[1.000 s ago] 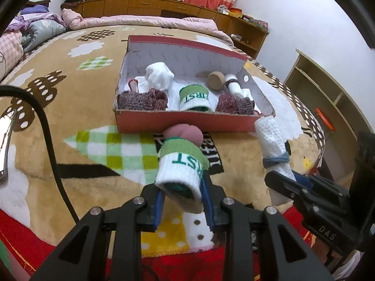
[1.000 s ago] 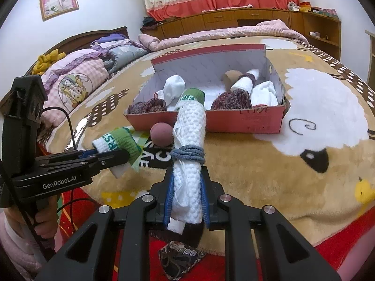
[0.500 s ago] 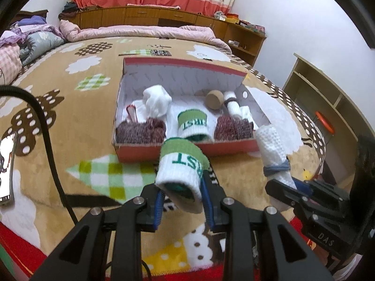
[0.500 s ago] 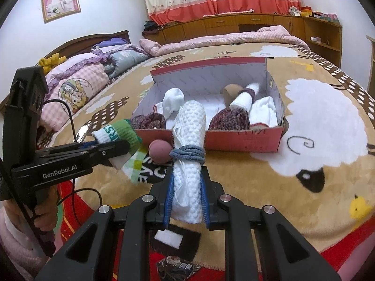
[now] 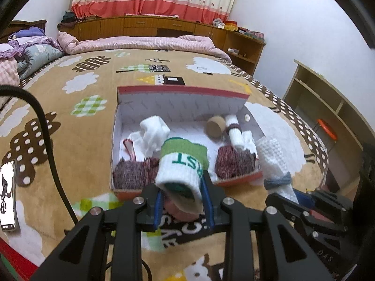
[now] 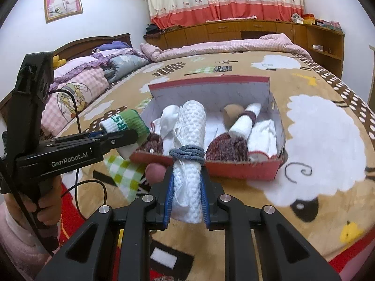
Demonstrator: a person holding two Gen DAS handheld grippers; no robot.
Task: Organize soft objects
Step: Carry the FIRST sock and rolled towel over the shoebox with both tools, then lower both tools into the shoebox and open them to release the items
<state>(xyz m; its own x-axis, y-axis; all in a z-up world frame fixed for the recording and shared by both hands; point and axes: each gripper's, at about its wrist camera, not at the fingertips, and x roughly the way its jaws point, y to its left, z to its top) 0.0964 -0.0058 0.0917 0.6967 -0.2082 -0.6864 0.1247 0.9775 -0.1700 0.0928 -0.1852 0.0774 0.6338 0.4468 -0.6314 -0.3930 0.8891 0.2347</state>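
Ball [image 6: 155, 172] half hidden behind claw [image 6: 186, 197]

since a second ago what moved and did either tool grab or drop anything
Both tools rose and advanced toward the red box. The left tool kept its green-cuffed sock roll, the right tool its white towel roll. Nothing was released; the box contents and the pink ball stayed put.

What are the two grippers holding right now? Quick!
Left gripper: closed on the green-and-white rolled sock.
Right gripper: closed on the white rolled towel with a blue band.
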